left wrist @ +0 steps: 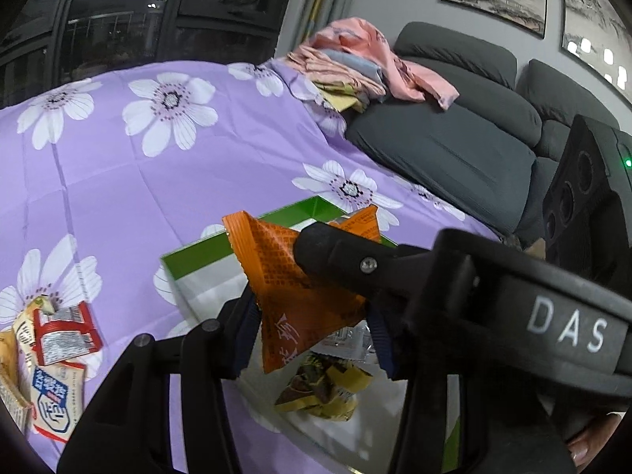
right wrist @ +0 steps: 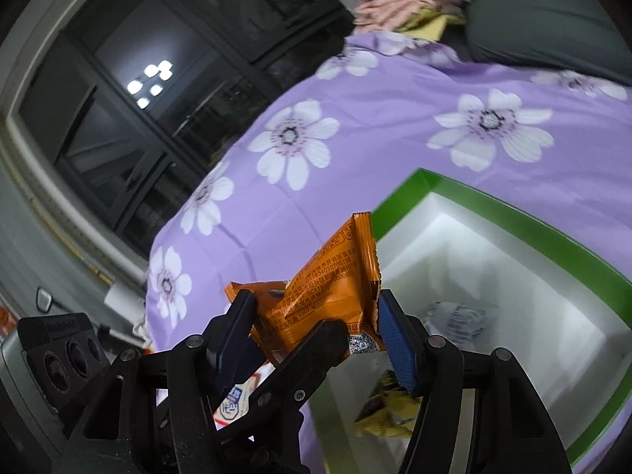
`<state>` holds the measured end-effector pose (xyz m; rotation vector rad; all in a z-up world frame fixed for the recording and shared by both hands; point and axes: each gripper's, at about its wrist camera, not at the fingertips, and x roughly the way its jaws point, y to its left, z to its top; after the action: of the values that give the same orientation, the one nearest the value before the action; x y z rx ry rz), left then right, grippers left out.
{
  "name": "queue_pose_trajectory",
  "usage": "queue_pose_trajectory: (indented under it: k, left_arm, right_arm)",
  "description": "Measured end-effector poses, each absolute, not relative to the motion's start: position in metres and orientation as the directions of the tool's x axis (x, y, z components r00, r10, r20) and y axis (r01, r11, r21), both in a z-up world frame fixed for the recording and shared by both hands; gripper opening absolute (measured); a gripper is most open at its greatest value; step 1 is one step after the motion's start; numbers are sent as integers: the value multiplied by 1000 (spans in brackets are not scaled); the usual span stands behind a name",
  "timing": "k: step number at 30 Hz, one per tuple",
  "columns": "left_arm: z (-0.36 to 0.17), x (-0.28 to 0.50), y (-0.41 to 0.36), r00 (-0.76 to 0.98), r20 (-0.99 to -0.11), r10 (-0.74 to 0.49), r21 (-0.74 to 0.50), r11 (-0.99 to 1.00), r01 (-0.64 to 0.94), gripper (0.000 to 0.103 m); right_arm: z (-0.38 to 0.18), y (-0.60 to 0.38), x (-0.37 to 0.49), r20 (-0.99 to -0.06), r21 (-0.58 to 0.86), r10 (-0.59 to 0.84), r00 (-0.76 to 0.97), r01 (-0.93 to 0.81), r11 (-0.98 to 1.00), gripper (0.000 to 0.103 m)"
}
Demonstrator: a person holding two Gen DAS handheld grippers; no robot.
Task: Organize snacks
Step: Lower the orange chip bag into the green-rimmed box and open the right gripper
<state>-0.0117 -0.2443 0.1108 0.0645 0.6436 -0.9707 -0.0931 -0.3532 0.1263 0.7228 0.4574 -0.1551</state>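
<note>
Both tongs clamped on one orange foil snack packet (left wrist: 294,296), held up over the near-left corner of a shallow white cardboard box with green rim (left wrist: 201,258).

Left tongs (left wrist: 312,339): blue-padded fingers pressed on the packet's lower part, one at each side. In that view a black finger of the right tongs (right wrist: 316,328) crosses in from 3 o'clock and lies over the packet's upper right.

Right wrist view: packet pinched between the blue pads, its crimped end standing up toward 12 o'clock; a left-tongs finger comes in from 6 o'clock beneath it.

Inside the box: a yellow-and-brown wrapped snack (left wrist: 324,387) below the packet, and a clear silvery wrapper (right wrist: 458,316) just beyond it.

Box sits on a purple cloth with white flowers (left wrist: 138,181). At 8 o'clock in the left view, a loose cluster of small sachets, red-and-white (left wrist: 65,331) and blue-and-white (left wrist: 55,403), lying on the cloth, well apart from the box.

Far edge at 1 o'clock: folded pink fabrics (left wrist: 355,63) against a dark grey sofa (left wrist: 454,130).
</note>
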Motion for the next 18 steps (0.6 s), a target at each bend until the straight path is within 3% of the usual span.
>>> queue_pose_trajectory:
  k: [12, 16, 18]
  left_arm:
    - [86, -5, -268, 319, -626, -711, -285, 589, 756, 51]
    - [88, -3, -263, 295, -643, -707, -315, 595, 739, 56]
    - [92, -6, -258, 323, -645, -693, -295, 615, 731, 65]
  right_arm:
    - [94, -384, -93, -528, 687, 28, 849, 407, 601, 66]
    - [96, -384, -94, -528, 685, 9, 849, 420, 596, 66]
    - [98, -384, -96, -526, 683, -9, 850, 429, 591, 66]
